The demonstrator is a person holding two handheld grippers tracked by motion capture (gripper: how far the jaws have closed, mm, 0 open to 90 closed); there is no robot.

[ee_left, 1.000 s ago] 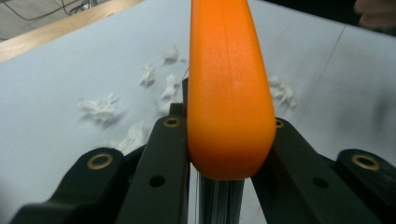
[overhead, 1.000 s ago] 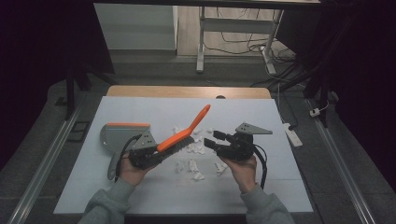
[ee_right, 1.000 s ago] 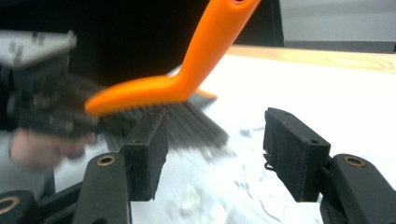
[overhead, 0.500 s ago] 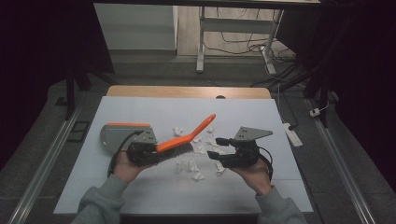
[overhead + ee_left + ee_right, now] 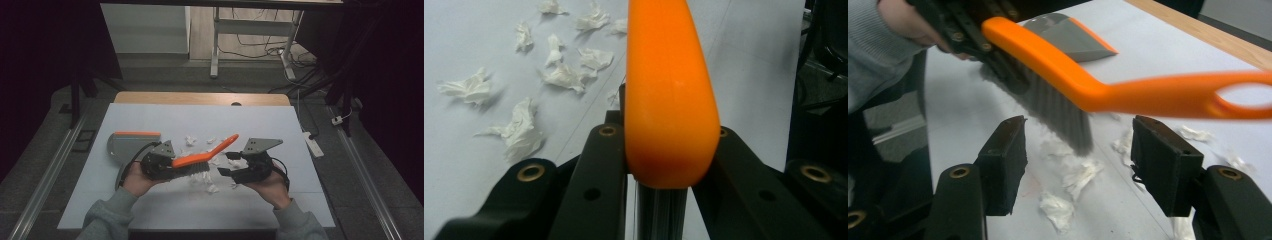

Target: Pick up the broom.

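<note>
Left tool (image 5: 167,167) is clamped on the orange brush (image 5: 200,157), right tool (image 5: 230,164) gaping open — keep bristles flat, sweep paper scraps (image 5: 212,187) toward the dustpan (image 5: 127,145).

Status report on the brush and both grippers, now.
Left gripper shut on orange brush. Right gripper open, empty, beside the bristles. Paper scraps scattered; dustpan behind, unobstructed.

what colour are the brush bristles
Grey, under an orange handle; the brush bristles show best in the right gripper view.
</note>
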